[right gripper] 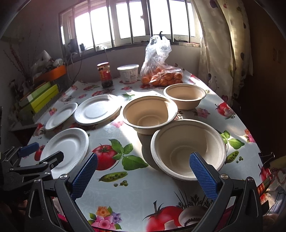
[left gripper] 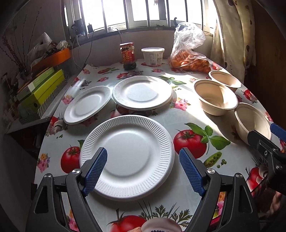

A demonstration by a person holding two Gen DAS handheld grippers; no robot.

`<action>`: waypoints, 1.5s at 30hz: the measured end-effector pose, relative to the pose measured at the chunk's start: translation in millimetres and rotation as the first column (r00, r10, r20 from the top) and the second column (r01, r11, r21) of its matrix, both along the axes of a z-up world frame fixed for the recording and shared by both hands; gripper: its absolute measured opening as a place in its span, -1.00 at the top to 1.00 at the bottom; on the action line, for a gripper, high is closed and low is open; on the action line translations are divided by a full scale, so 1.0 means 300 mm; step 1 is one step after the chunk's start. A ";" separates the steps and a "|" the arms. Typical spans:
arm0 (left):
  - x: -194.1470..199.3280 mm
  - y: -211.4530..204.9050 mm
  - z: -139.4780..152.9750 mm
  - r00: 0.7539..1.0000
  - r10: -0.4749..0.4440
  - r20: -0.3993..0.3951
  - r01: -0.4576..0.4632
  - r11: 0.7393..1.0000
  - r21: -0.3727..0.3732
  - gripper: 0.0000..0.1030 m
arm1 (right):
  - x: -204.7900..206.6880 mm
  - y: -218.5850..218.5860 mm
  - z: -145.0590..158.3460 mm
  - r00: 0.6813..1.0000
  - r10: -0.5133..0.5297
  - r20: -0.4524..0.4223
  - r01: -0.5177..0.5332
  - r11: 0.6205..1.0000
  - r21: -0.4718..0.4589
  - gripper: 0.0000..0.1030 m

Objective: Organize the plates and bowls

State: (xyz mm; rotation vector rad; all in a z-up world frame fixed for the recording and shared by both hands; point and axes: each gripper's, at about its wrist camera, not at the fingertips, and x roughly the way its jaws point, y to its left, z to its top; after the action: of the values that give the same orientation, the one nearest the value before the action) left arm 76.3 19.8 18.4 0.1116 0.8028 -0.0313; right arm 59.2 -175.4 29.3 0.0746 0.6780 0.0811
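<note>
Sunlit from a barred window, the table (left gripper: 178,114) wears a fruit-print cloth. Three white plates (left gripper: 127,157) lie on its left half, the nearest between the left gripper's (left gripper: 143,169) wide-spread fingers. Three beige bowls (right gripper: 187,148) stand to the right, the nearest before the right gripper (right gripper: 143,173), also spread wide and empty.

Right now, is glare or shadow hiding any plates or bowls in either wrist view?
Left wrist view: window blown out, sunlight half-washes the middle bowl; plates stay readable. Right wrist view: same backlight, hard shadows inside the nearest bowl, rims clear; fisheye bends the table edge.
</note>
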 end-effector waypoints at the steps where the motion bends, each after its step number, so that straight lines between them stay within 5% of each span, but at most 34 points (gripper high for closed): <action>1: 0.014 -0.004 0.007 1.000 -0.017 -0.009 0.017 1.000 0.009 -0.62 | 0.008 -0.002 0.009 1.000 -0.012 0.000 0.012 1.000 0.004 -1.00; 8: 0.089 -0.024 0.042 0.999 -0.035 -0.001 0.035 0.996 0.078 -0.62 | 0.045 0.007 0.010 0.999 -0.043 0.012 0.042 0.999 0.012 -1.00; 29: -0.008 0.060 -0.069 0.969 0.227 -0.099 -0.232 0.972 -0.042 -0.62 | 0.101 0.055 -0.044 0.985 0.151 -0.088 -0.155 0.987 -0.045 -1.00; 45: -0.024 0.071 -0.019 0.987 0.158 -0.042 -0.160 0.985 -0.061 -0.62 | 0.056 0.059 -0.039 0.994 0.063 -0.085 -0.065 0.998 -0.019 -1.00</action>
State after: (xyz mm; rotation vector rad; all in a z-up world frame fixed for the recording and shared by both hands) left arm 69.1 41.0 12.7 -0.0142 0.8452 0.0918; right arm 76.0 -157.8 17.6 0.0353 0.7658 0.1331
